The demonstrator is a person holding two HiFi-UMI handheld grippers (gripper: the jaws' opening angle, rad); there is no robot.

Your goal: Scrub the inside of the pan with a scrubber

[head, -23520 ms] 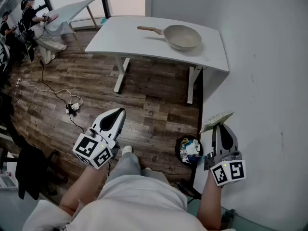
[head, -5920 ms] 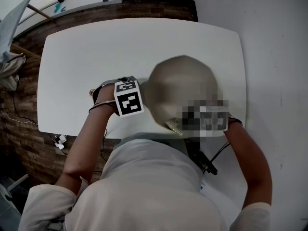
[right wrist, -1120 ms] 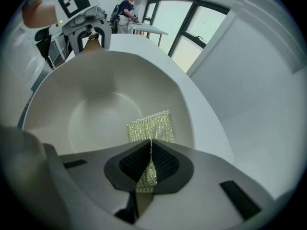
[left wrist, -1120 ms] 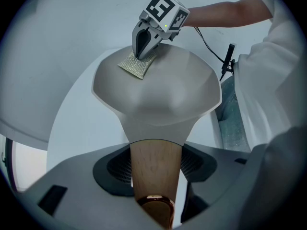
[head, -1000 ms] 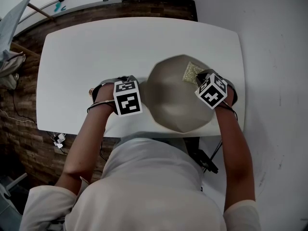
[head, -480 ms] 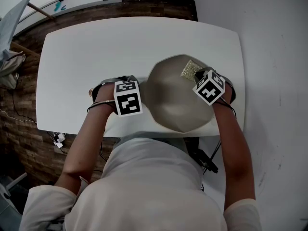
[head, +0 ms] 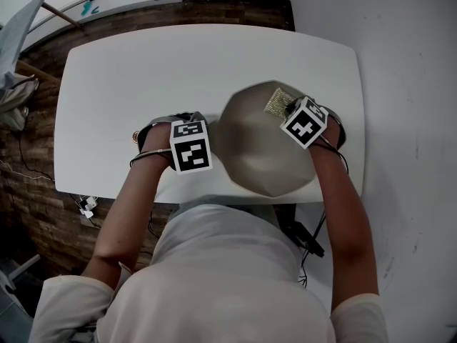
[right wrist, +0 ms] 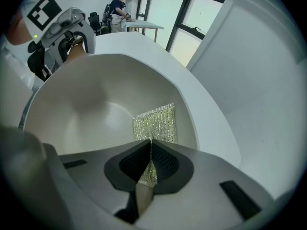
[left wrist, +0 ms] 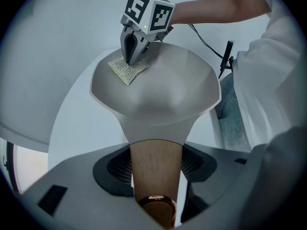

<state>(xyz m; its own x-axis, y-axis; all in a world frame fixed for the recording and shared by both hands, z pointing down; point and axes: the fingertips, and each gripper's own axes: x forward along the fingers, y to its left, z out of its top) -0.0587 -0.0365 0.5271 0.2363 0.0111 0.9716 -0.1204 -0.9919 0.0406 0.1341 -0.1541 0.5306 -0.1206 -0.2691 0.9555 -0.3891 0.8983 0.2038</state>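
We clamp left gripper [left wrist: 156, 178] jaws on wooden handle [left wrist: 156, 159] of pan [head: 257, 152]. Right gripper [right wrist: 149, 163] jaws pinch scrubber [right wrist: 156, 122] edge; rest of scrubber lies beyond fingertips against pan's inner wall, opposite handle.

Head cam steep down over table [head: 114, 70]; L tool [right wrist: 72, 46] cam, R tool [left wrist: 130, 58] cam close, face-to-face across shared pan [head: 250, 156]

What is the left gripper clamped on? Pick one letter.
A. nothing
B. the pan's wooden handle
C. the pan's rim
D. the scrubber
B: in the left gripper view the left gripper has its jaws closed on the wooden handle of the pan, while the scrubber is pinched by the right gripper.
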